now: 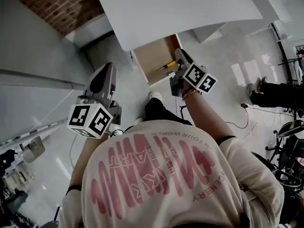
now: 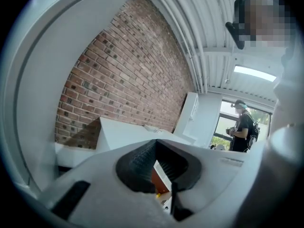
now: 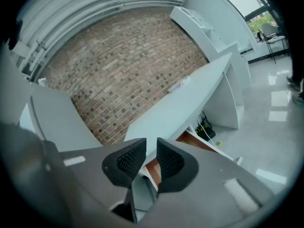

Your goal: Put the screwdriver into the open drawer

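**A:** Where is the yellow-handled screwdriver [image 1: 166, 65]?

**B:** It lies loose on the floor of the open wood-lined drawer [image 1: 151, 56], beyond and below the tips of the right gripper [image 3: 151, 147]. Nothing touches it.

**A:** And the fingers?

**B:** The right ones stand a narrow slit apart with nothing between them; only the drawer's edge shows through the gap. The left gripper [image 2: 159, 164], well off to the side of the drawer, is parted and empty too.

**A:** So what's left to do well?

**B:** As I read it, the placing is done and the step in hand is getting clear. I'd keep both pairs of fingers off the drawer's rim. I'd also mind the flat white tabletop [image 1: 180, 8] overhanging just ahead of the fingertips, and avoid jogging the drawer so the tool doesn't roll.
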`<state>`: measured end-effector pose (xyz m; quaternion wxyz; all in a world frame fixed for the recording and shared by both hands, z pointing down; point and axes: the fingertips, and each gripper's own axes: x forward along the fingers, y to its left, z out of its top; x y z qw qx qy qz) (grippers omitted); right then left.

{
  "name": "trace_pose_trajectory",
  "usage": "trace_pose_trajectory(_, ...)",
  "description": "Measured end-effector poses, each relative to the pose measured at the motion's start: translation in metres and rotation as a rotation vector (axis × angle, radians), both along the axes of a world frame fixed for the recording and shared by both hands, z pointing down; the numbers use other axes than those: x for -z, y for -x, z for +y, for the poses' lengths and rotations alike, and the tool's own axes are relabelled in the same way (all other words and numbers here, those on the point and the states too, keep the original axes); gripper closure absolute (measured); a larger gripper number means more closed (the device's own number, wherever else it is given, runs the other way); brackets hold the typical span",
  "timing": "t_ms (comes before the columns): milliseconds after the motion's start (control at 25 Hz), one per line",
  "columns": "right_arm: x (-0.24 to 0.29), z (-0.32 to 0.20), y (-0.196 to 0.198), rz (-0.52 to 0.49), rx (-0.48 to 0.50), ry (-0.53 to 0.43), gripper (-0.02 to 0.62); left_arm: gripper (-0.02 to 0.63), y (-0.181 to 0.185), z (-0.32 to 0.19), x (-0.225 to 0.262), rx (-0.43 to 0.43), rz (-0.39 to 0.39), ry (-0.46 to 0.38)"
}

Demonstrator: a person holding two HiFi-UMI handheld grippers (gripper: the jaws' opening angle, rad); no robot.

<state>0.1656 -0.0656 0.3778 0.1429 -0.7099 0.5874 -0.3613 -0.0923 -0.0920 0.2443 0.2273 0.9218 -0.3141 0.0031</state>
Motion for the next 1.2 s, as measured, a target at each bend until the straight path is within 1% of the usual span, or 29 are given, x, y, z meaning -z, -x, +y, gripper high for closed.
trace_pose_trajectory(120,0.055,0.004,0.014,0.046,-0.013,-0.125,0.561,0.601,0.002,-0.001,0.022,-0.02,0.038,-0.048)
trace_pose_trajectory(200,0.087,0.008,0.022,0.056,-0.021,-0.188,0.565,0.601,0.003,0.002,0.037,-0.026,0.064,-0.065)
trace_pose_trajectory(360,0.139,0.014,0.044,0.129,-0.007,-0.247,0.566,0.601,0.007,0.009,0.062,-0.034,0.107,-0.099)
trace_pose_trajectory(440,0.16,0.017,0.055,0.174,0.0,-0.261,0.585,0.601,0.008,0.014,0.071,-0.044,0.11,-0.124)
trace_pose_trajectory(560,0.186,0.023,0.068,0.241,0.015,-0.281,0.588,0.601,0.01,0.02,0.08,-0.057,0.107,-0.153)
trace_pose_trajectory(720,0.208,0.032,0.081,0.345,0.054,-0.295,0.588,0.601,0.009,0.026,0.083,-0.064,0.117,-0.153)
trace_pose_trajectory(880,0.219,0.043,0.087,0.45,0.068,-0.291,0.588,0.601,0.005,0.033,0.085,-0.08,0.125,-0.149)
trace_pose_trajectory(1040,0.217,0.051,0.093,0.482,0.081,-0.28,0.589,0.601,0.001,0.039,0.083,-0.095,0.128,-0.148)
trace_pose_trajectory(1200,0.213,0.059,0.095,0.485,0.083,-0.267,0.589,0.601,0.001,0.046,0.08,-0.108,0.126,-0.14)
